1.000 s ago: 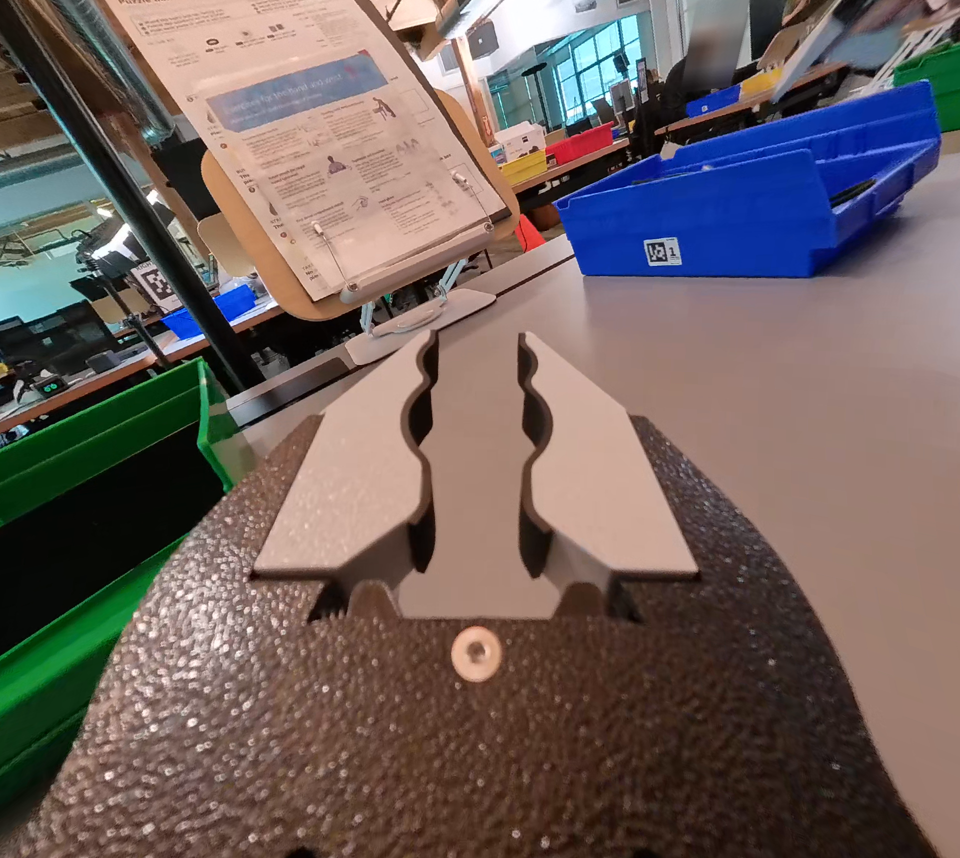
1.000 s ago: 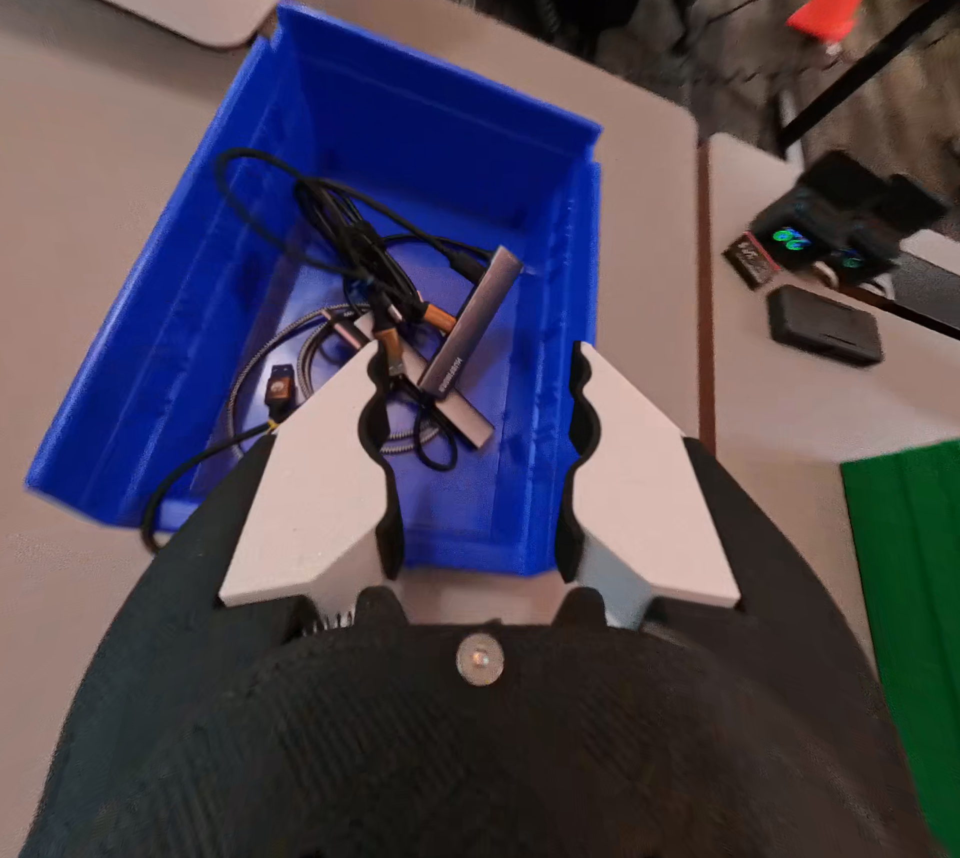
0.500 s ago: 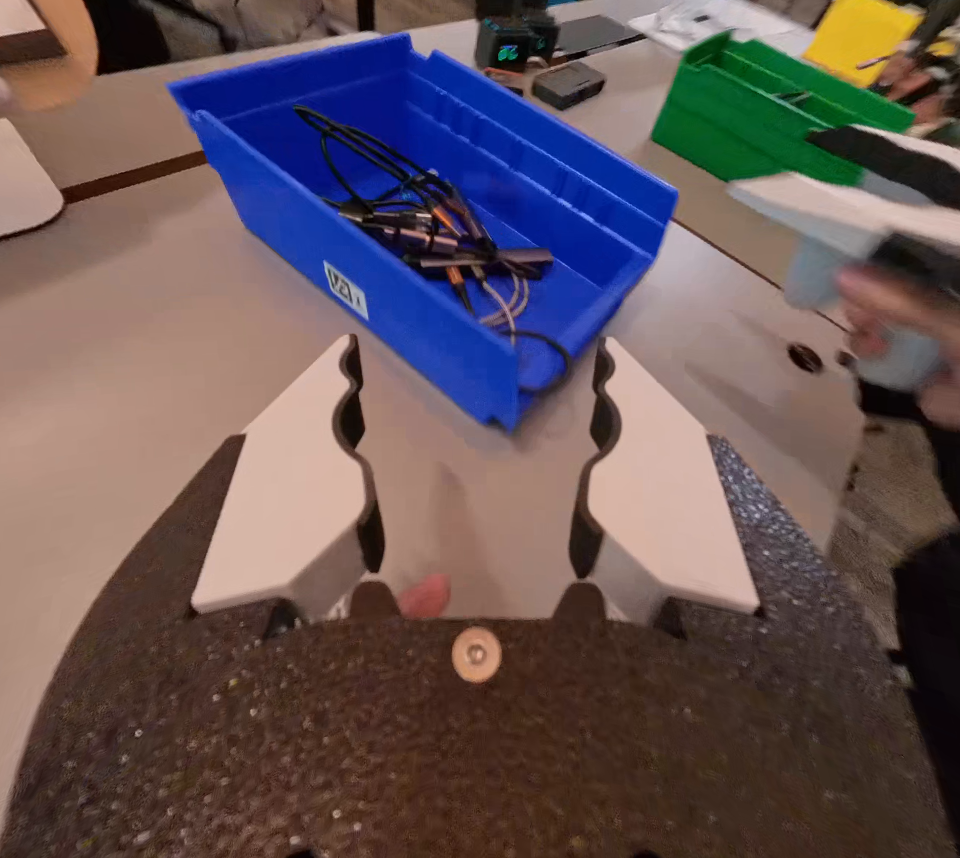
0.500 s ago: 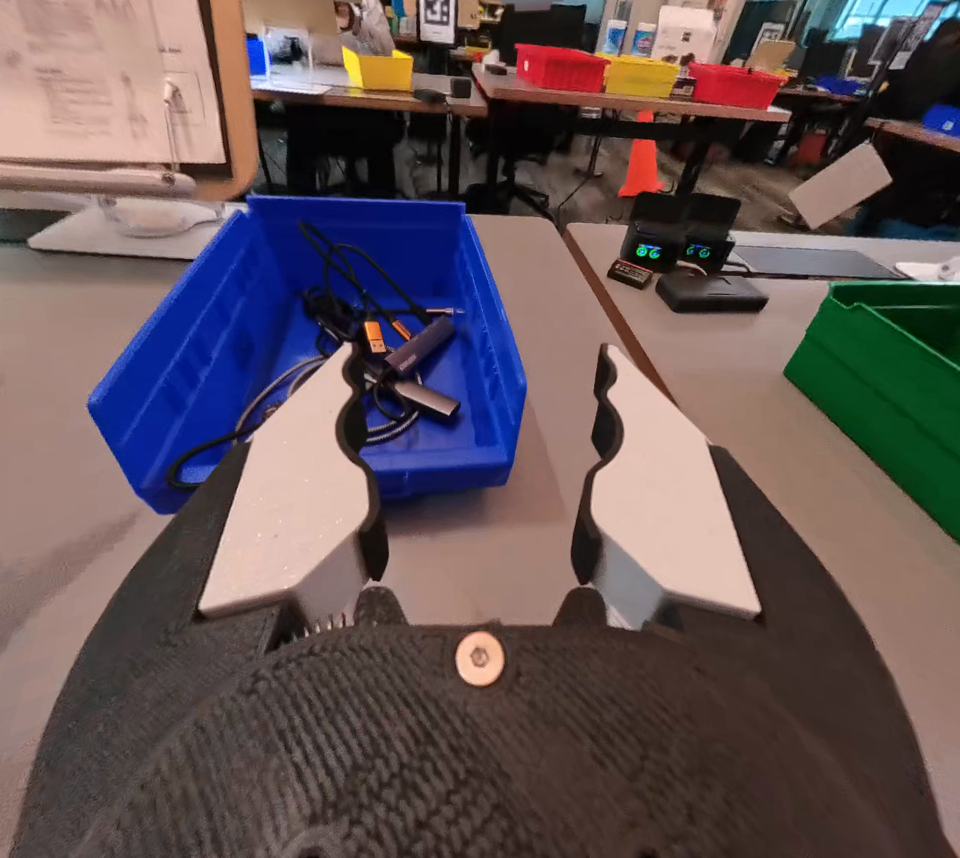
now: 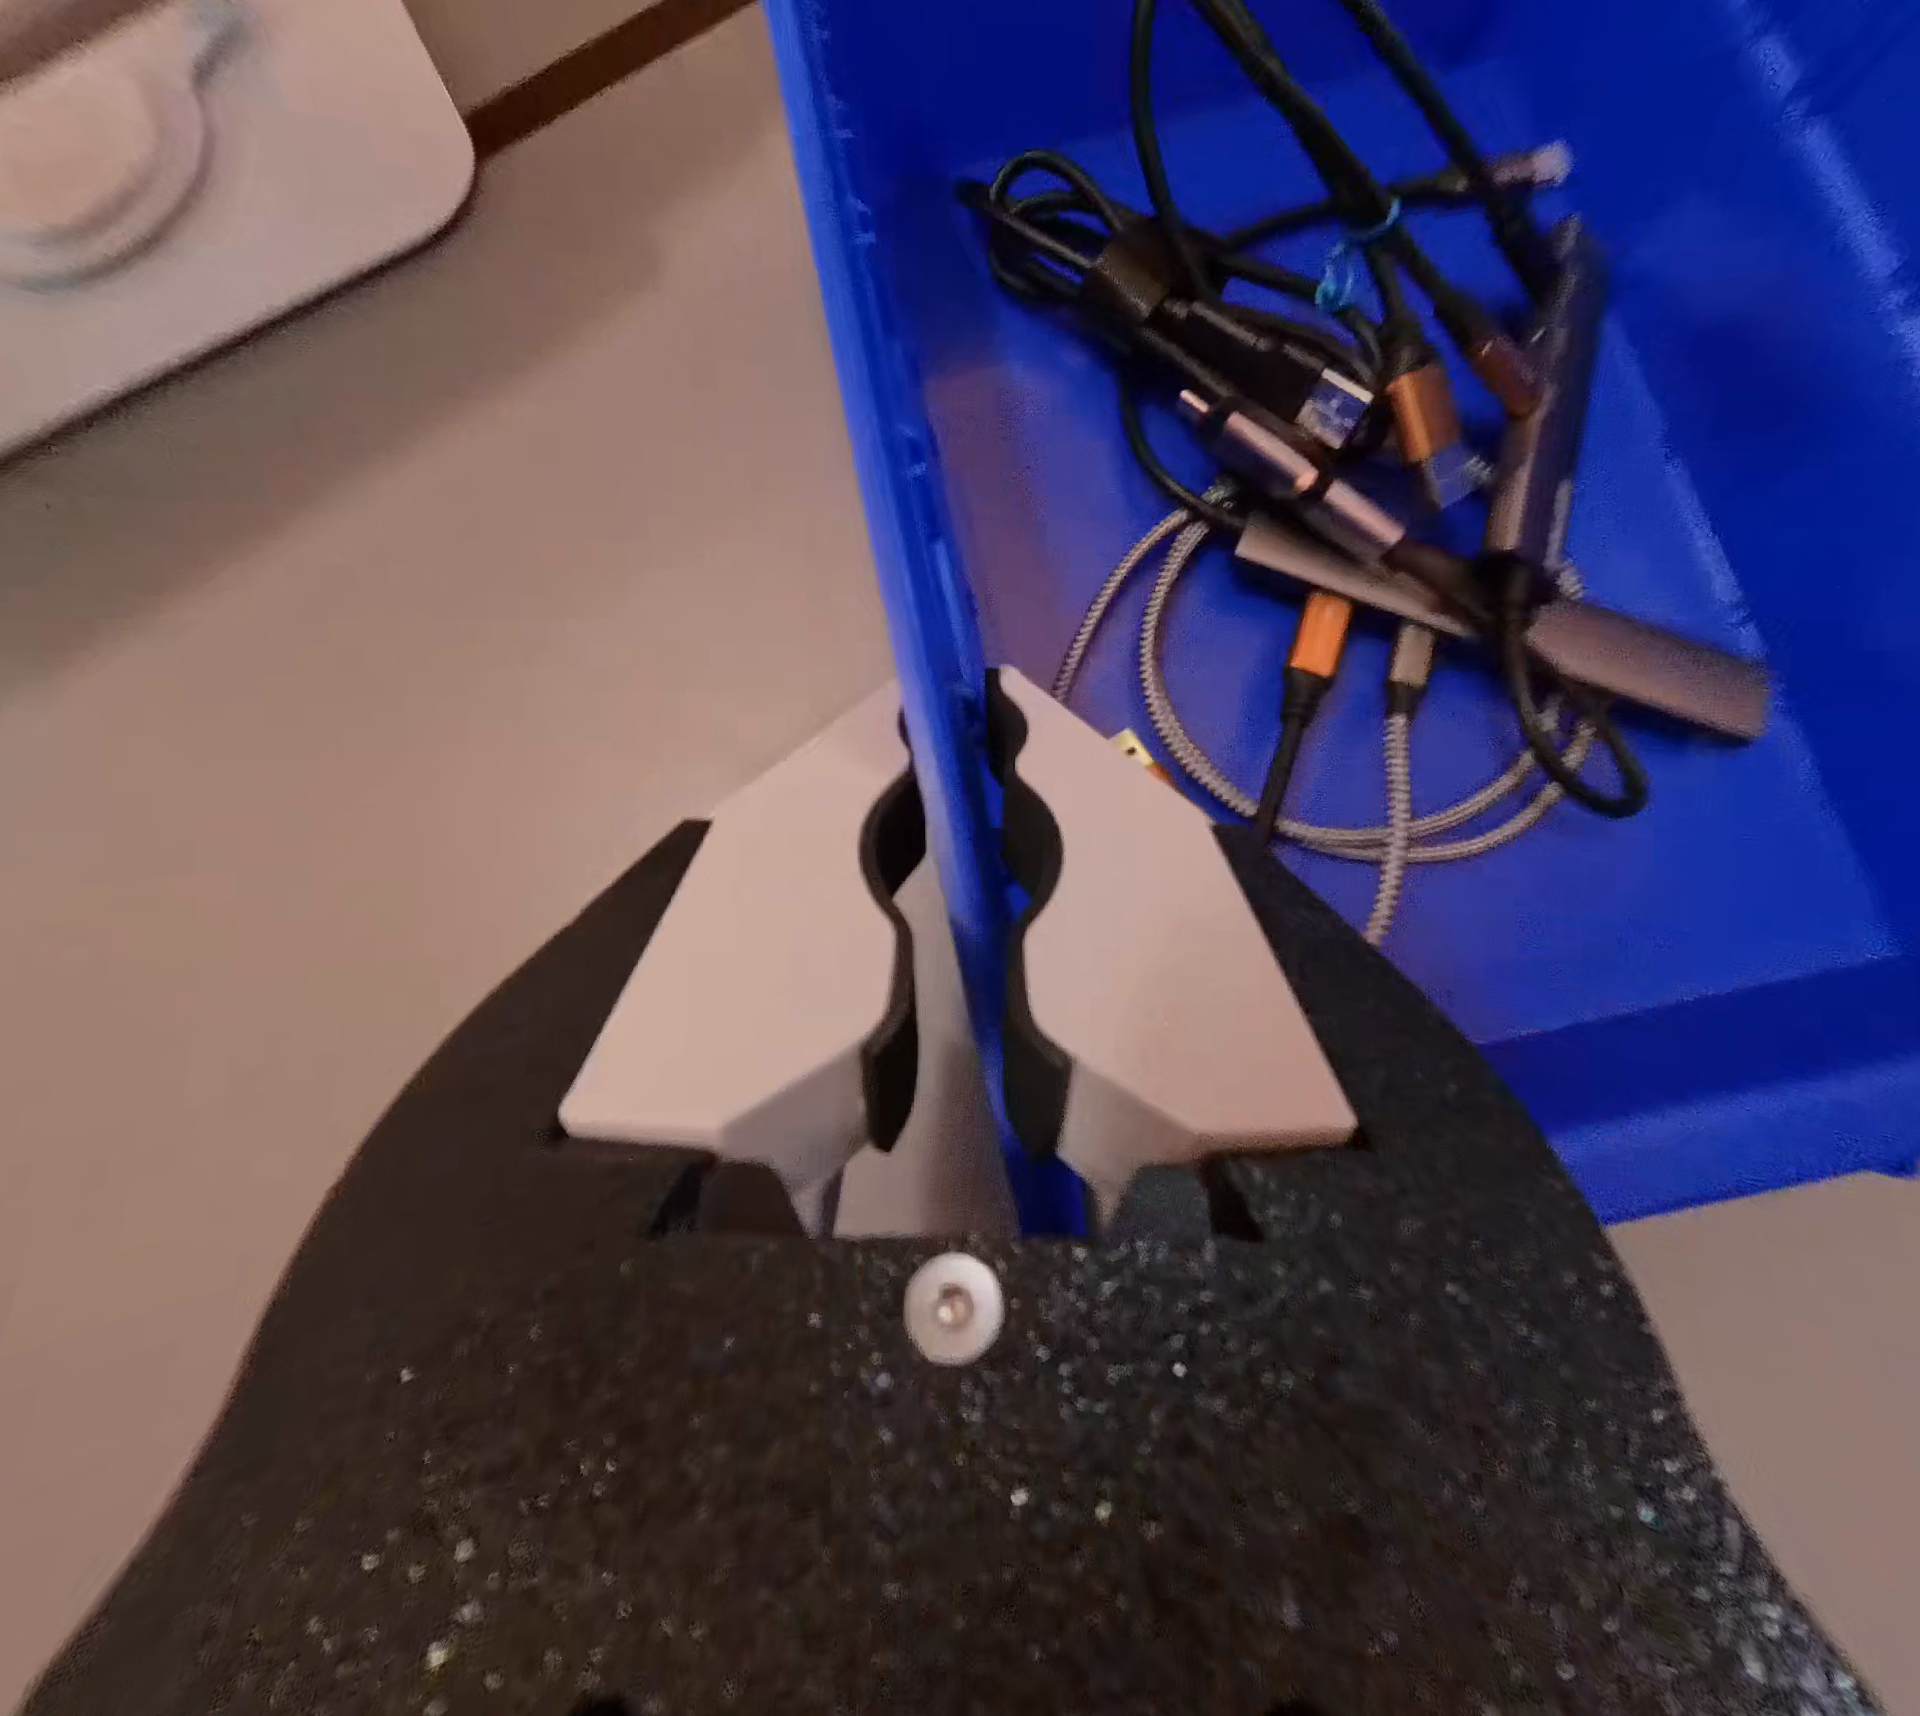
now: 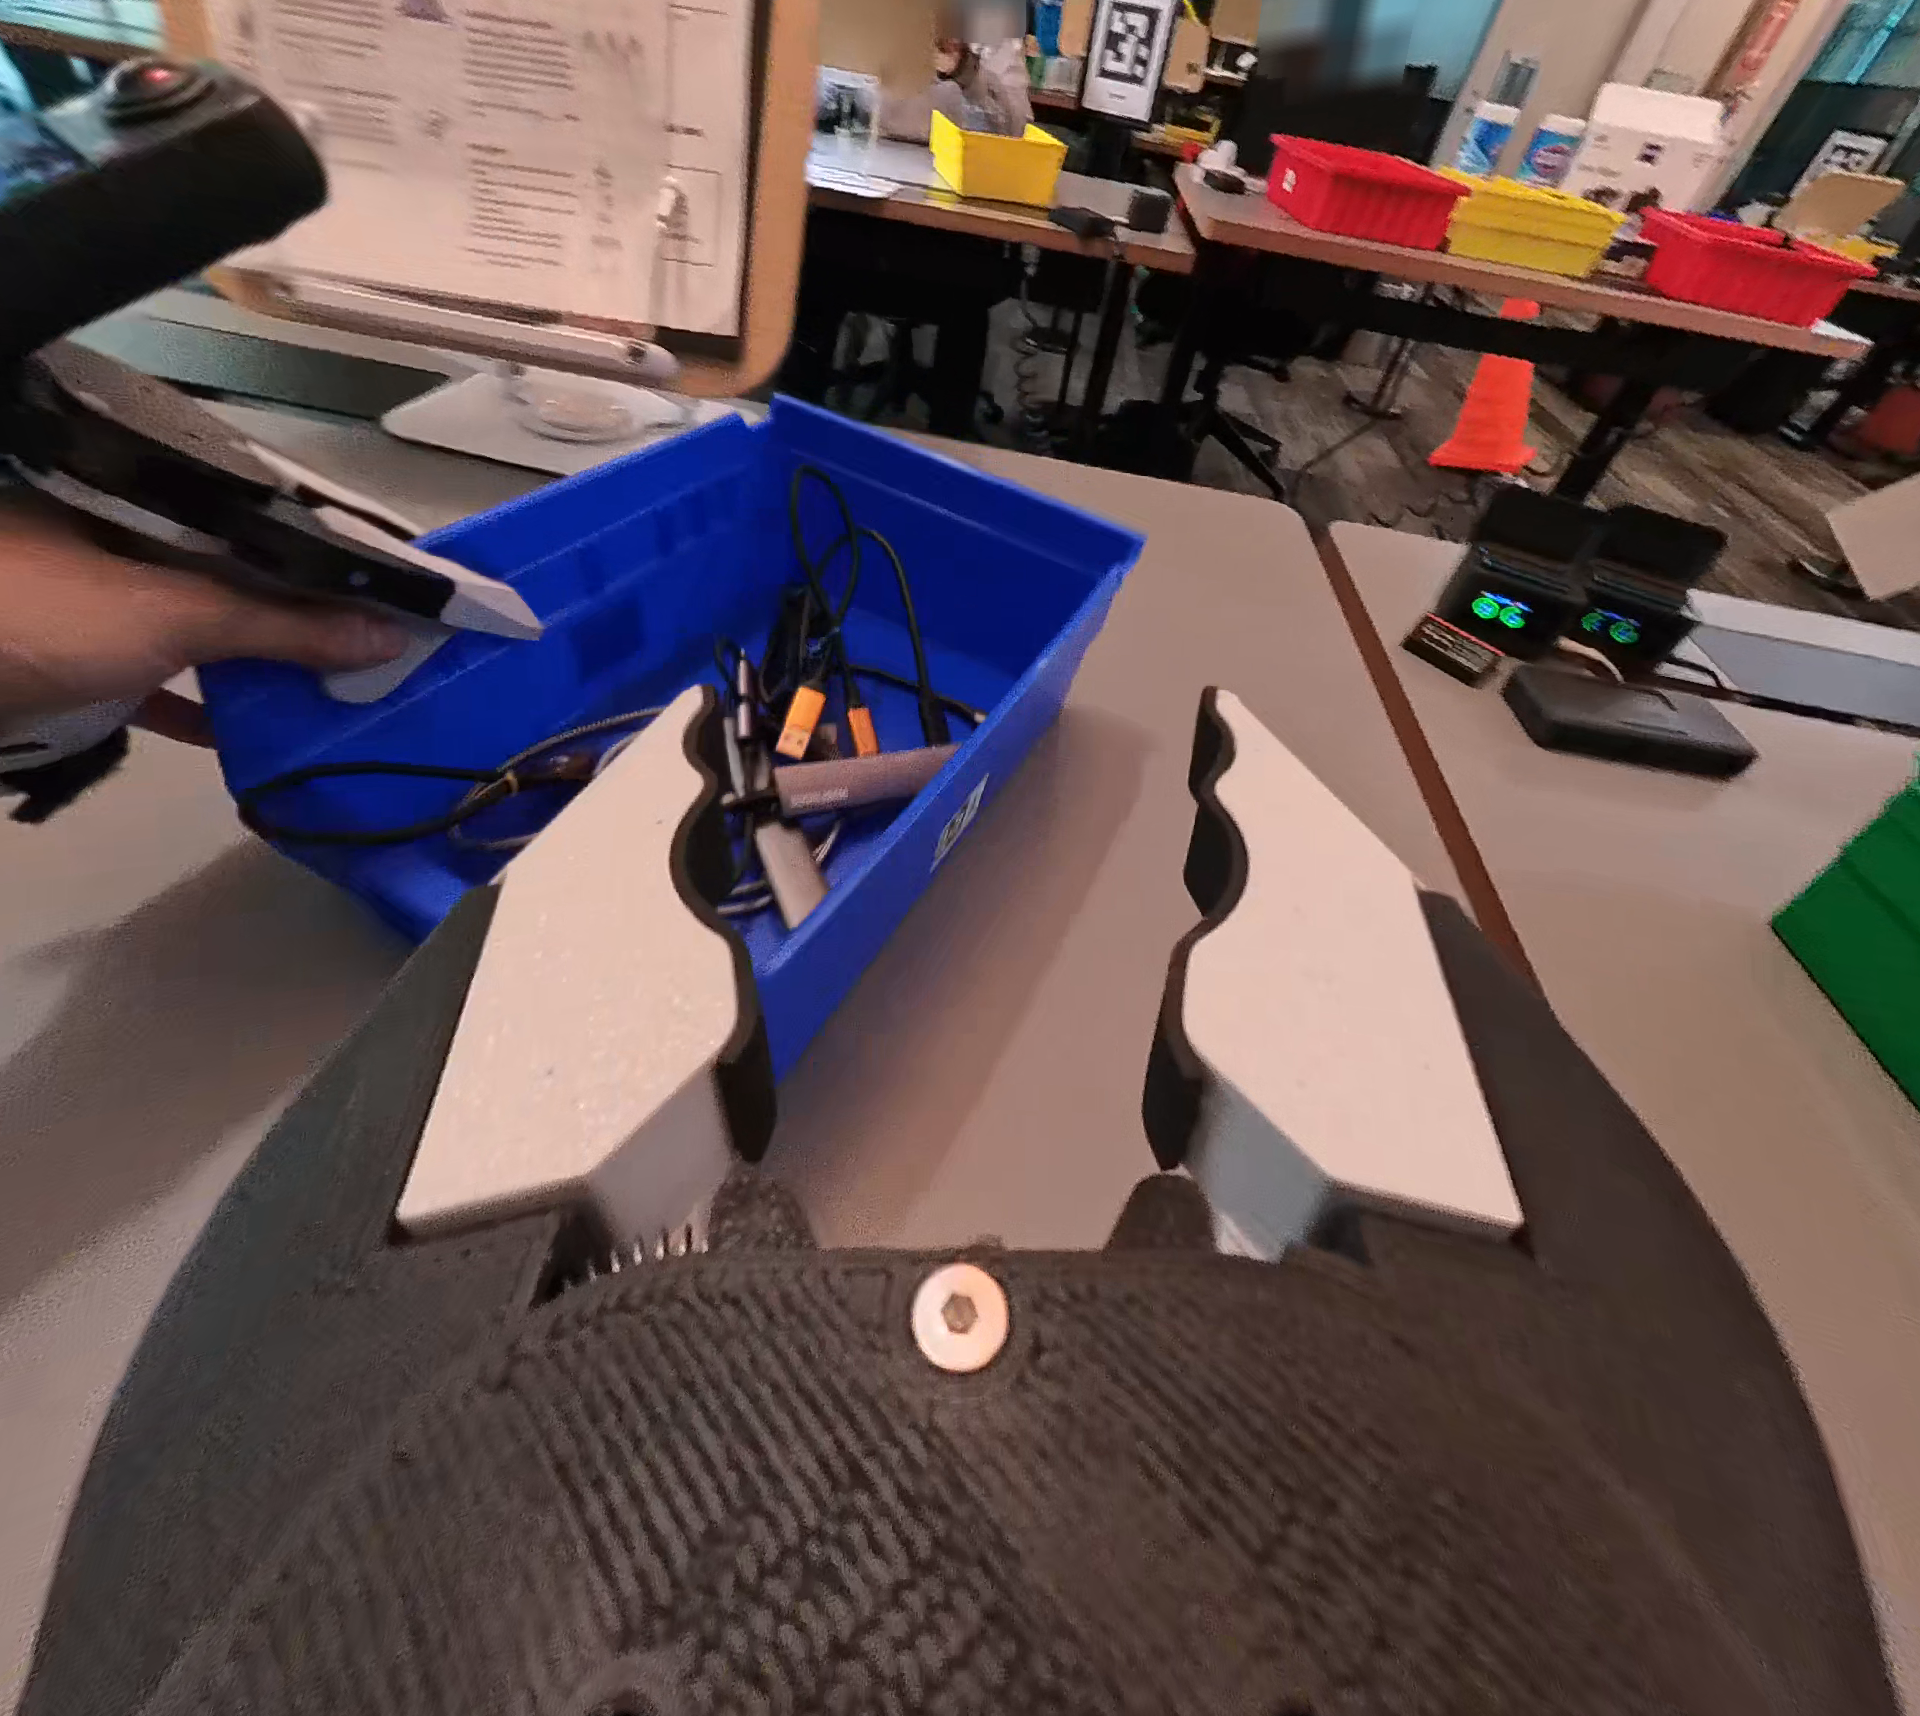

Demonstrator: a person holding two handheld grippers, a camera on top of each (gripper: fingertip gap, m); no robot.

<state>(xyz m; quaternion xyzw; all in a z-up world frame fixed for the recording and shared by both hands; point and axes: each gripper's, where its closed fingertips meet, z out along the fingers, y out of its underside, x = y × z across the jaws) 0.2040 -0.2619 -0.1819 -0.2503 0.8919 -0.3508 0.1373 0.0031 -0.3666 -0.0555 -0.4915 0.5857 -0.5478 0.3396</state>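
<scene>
The blue bin (image 5: 1558, 56) sits on the grey table (image 5: 416, 627), cables (image 5: 1351, 419) tangled inside. The left gripper (image 5: 951, 710) pinches the bin's side wall. The right gripper (image 6: 951, 710) hovers near the bin, jaws wide apart, holding nothing.

A grey table (image 6: 1195, 627) carries a blue bin (image 6: 665, 565) and, behind it, the white base of a document stand (image 6: 488, 419); the adjoining table (image 6: 1662, 835) holds a black box (image 6: 1621, 721) and a green bin (image 6: 1860, 928).
</scene>
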